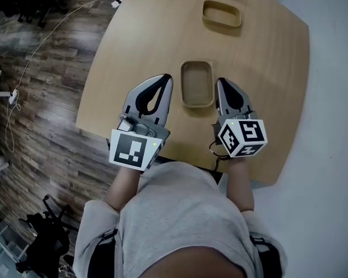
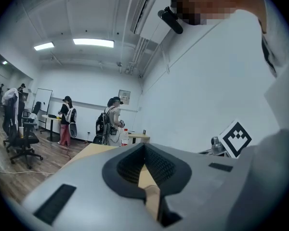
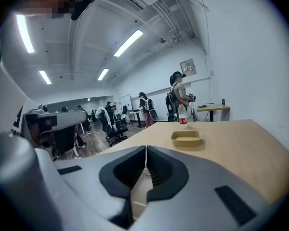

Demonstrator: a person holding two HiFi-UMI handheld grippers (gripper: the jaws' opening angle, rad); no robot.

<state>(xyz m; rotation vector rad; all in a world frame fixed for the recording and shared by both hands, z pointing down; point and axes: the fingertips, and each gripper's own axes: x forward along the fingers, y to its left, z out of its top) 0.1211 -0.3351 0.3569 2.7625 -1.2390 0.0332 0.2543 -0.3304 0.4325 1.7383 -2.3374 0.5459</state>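
Both grippers are closed and empty. The left gripper (image 1: 166, 79) has its jaws pressed tip to tip, and the left gripper view shows only bare wood through the slit behind the tips. The right gripper (image 1: 223, 83) is the same, jaws together with nothing pinched. The near tray (image 1: 197, 84), shallow, tan and empty, lies long axis away from the person, between the two sets of tips. There is a narrow gap on the left side. The right gripper sits just beside the tray's right rim, and I can't tell if they touch. The far tray (image 1: 221, 14) is turned crosswise, well apart from the near tray and close to the table's far edge, with bare wood between the two. In the right gripper view a water bottle (image 3: 182, 114) stands behind the far tray. The table (image 1: 267, 68) has rounded corners. Its near edge runs under the gripper bodies, so both marker cubes sit at or past that edge. There is a strip of clear top between the left gripper and the table's left edge, and a wider clear area right of the right gripper out to the right edge. Off the left edge is dark plank floor (image 1: 46, 109) with a white cable (image 1: 24, 68) trailing across it.
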